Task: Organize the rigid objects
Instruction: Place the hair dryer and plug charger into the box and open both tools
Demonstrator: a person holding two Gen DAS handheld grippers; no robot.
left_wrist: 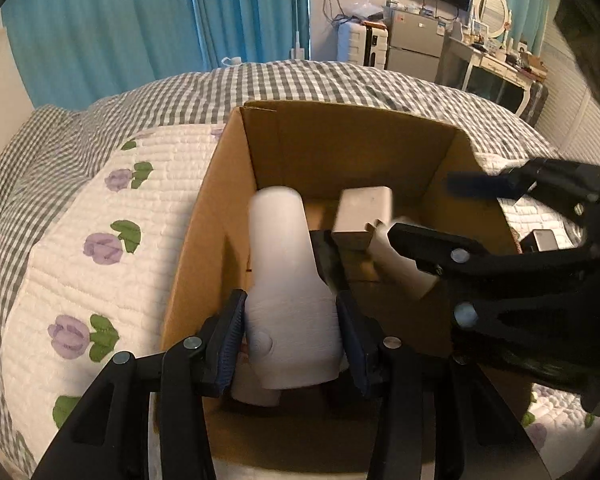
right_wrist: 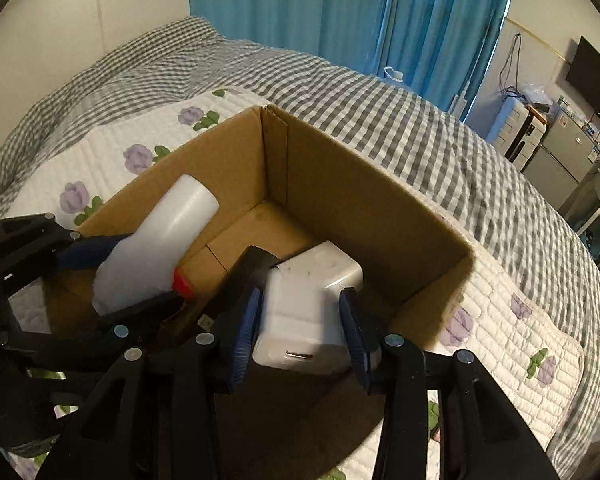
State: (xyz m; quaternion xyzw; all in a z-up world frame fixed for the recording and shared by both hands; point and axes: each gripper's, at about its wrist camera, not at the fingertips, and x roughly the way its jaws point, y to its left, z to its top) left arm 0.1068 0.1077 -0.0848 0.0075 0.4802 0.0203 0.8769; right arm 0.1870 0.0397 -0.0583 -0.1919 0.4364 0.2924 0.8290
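Note:
An open cardboard box (left_wrist: 340,144) (right_wrist: 360,200) stands on the bed. My left gripper (left_wrist: 290,344) is shut on a white plastic bottle (left_wrist: 284,264) with a red cap (right_wrist: 184,284), held over the box's left side; it also shows in the right wrist view (right_wrist: 160,240). My right gripper (right_wrist: 300,328) is shut on a white boxy container (right_wrist: 304,312), held inside the box near its right wall. In the left wrist view the right gripper (left_wrist: 452,216) comes in from the right, with the white boxy container (left_wrist: 364,216) between its fingers.
The bed carries a white quilt with purple flowers (left_wrist: 100,248) over a grey checked sheet (right_wrist: 420,120). Blue curtains (left_wrist: 140,20) hang behind. A small fridge (left_wrist: 416,40), a suitcase and a dressing table (left_wrist: 500,64) stand at the far right.

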